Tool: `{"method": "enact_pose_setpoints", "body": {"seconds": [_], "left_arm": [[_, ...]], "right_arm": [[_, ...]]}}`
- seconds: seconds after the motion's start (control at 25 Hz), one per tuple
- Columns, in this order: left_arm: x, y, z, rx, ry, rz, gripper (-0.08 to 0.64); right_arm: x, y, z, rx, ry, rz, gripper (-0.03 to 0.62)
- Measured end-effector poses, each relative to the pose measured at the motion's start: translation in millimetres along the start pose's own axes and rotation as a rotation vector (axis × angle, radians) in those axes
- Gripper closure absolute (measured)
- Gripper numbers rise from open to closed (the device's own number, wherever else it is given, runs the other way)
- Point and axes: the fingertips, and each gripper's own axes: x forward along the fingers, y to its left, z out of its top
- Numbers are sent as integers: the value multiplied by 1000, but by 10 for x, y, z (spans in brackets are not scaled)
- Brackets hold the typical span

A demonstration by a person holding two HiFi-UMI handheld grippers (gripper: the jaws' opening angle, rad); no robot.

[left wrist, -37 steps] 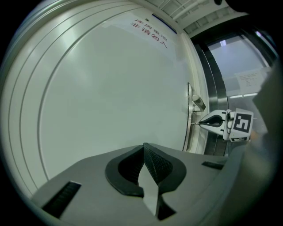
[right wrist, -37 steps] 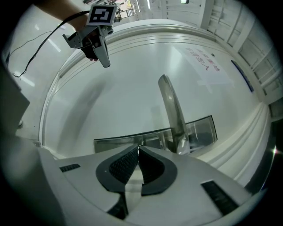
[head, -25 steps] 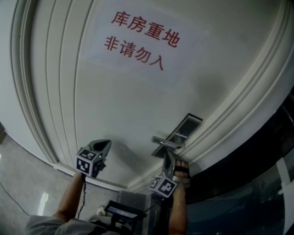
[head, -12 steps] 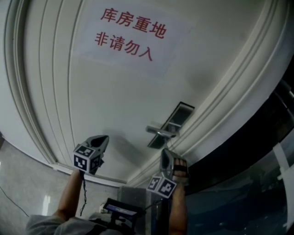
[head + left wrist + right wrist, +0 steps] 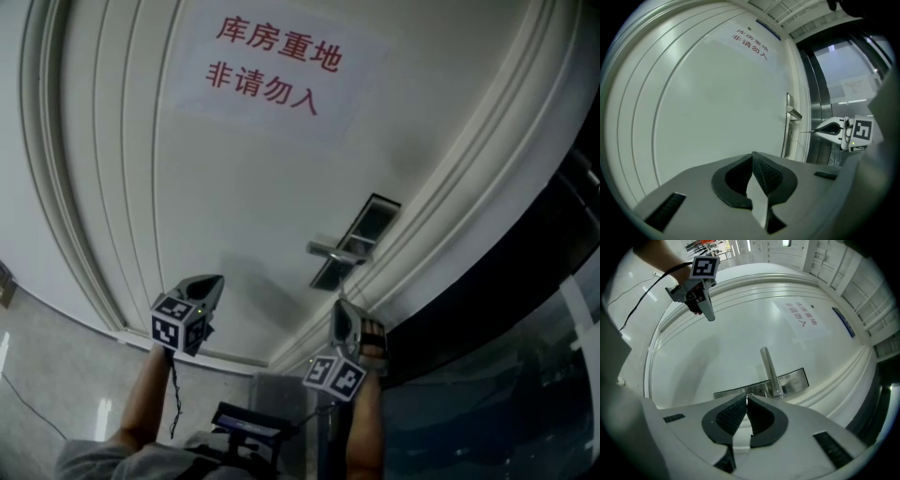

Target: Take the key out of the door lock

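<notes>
Two tools show in the head view: the left tool [image 5: 212, 283] hangs before the door [image 5: 234, 187], and the right tool [image 5: 341, 317] sits just below the handle [image 5: 336, 250], apart from it.

Left gripper view: the left tool's own jaws are clenched on nothing. A thin sliver, probably the key [image 5: 806, 131], juts from the right tool's pinched tips, clear of the lock plate [image 5: 789, 123].

Right gripper view: jaws together, key barely visible. Such a shallow pinch could let the key slip to the floor [image 5: 56, 375].

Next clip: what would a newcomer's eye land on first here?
The paper sign with red characters, high on the white door. Then the metal lever handle at the door's right edge, and just below it the right tongs, shut on what looks like the key, clear of the lock plate.
</notes>
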Motion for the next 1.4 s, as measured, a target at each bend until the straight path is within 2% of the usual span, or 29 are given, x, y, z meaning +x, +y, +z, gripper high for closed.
{"method": "enact_pose_setpoints", "body": {"seconds": [0.12, 0.36, 0.56, 0.88, 1.08, 1.4], "left_arm": [[-95, -57, -7, -2, -3, -9, 552], [-283, -163, -46, 10, -1, -29, 552], [-482, -222, -72, 21, -3, -30, 552], [-861, -355, -152, 46, -6, -27, 552], [-1144, -452, -195, 51, -6, -26, 552], [-1613, -659, -249, 56, -19, -41, 552]], "right_arm": [[-102, 23, 16, 80, -7, 5, 574], [-357, 51, 42, 334, -27, 26, 574], [-614, 84, 5, 600, -42, 30, 574], [-1042, 180, 7, 890, -102, 41, 574], [-1356, 236, 65, 1008, -120, 44, 574], [-1865, 456, 42, 1139, -120, 50, 574]]}}
